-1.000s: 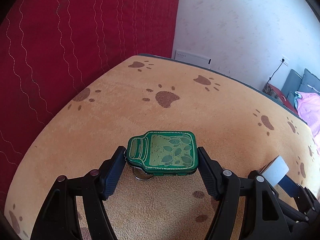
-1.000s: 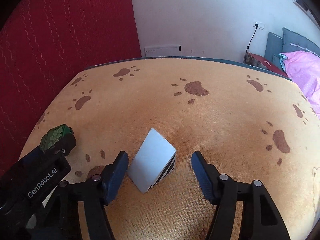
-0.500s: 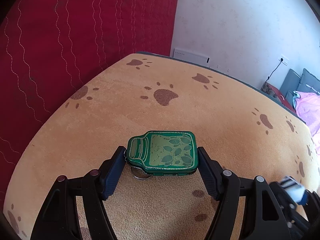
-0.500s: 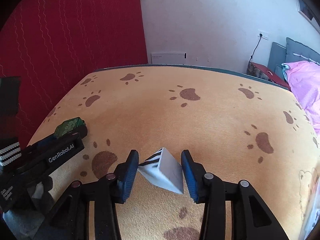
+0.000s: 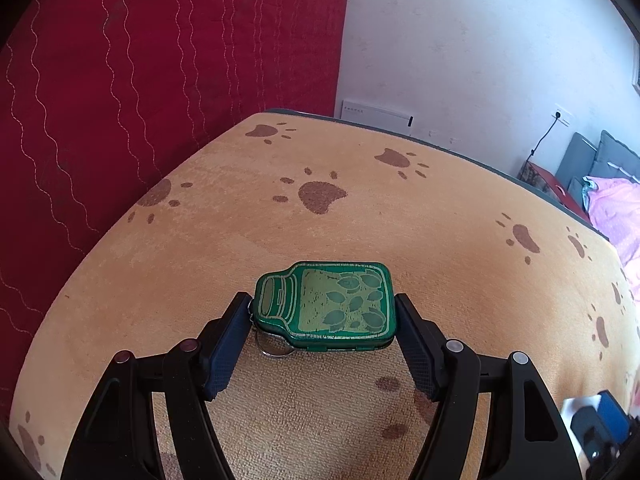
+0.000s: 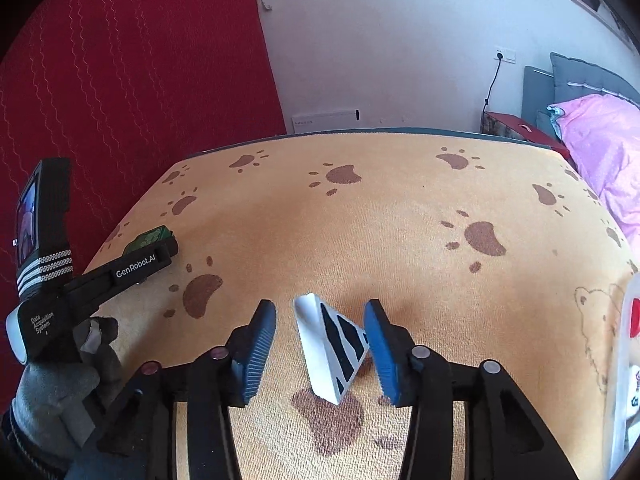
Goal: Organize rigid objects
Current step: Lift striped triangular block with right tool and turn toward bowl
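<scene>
One desk (image 5: 440, 240) under orange cloth with brown paw prints, filling both views. One red quilted hanging (image 5: 120, 80) behind it from 9 to 12 o'clock, white wall at 1 o'clock, pink bedding (image 6: 600, 140) at 3 o'clock.

Two grippers. Left gripper (image 5: 322, 303) at 6 o'clock of its own view, held in one gray gloved hand (image 6: 60, 384), fingers pinching one green tin (image 5: 326, 304) by its two short ends. Tin flat, jar-shaped picture with leaves on the lid, one metal ring (image 5: 274, 346) hanging out under its near edge.

Right gripper (image 6: 320, 309) at 6 o'clock of its own view, fingers spread, just now opened wider. Between them one white block (image 6: 316, 344) with black stripes, tilted on the cloth, close to the right finger, well clear of the left one, not squeezed.

At 3 o'clock of the right view, one white container (image 6: 628, 340), cut by the edge, kind not clear.
</scene>
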Demonstrator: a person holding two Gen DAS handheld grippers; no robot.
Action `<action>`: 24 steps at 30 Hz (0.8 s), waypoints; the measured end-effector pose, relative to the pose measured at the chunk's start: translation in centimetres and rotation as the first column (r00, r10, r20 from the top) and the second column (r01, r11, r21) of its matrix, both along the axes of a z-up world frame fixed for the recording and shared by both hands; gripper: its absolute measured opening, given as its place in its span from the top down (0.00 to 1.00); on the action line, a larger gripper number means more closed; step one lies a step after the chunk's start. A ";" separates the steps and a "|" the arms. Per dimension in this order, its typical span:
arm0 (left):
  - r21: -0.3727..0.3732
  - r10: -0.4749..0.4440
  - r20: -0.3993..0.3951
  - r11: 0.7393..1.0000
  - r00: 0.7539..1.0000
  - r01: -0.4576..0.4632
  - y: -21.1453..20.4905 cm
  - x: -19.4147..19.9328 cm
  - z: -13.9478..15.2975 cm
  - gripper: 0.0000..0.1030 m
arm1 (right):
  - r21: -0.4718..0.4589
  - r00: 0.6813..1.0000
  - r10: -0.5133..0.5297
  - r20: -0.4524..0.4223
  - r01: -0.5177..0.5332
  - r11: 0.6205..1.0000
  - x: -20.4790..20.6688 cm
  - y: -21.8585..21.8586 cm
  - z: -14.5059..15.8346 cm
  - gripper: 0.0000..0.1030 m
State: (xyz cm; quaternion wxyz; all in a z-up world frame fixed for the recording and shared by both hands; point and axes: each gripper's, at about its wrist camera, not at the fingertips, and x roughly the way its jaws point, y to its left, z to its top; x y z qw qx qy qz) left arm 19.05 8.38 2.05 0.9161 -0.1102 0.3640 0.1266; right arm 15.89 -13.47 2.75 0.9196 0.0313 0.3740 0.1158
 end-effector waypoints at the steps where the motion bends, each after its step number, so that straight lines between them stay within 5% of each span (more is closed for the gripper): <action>1: 0.001 -0.002 0.000 1.000 1.000 0.002 0.0 0.0 0.0 0.31 | -0.009 1.000 0.004 0.000 -0.004 1.000 -0.1 0.0 -0.2 0.48; 11: 0.018 -0.034 0.003 0.999 0.999 0.034 -1.0 -0.1 0.1 0.31 | -0.026 0.999 -0.012 -0.035 0.012 1.000 0.2 -0.6 -1.6 0.45; 16: 0.036 -0.067 0.009 0.997 0.998 0.067 -2.0 -0.3 0.4 0.31 | -0.034 0.999 -0.025 -0.032 0.024 0.999 -0.3 -0.9 -1.5 0.59; 24: 0.059 -0.127 0.024 0.990 0.992 0.126 -3.9 -0.9 1.0 0.31 | -0.001 0.999 -0.043 -0.013 0.043 0.999 -1.9 -2.1 -0.6 0.60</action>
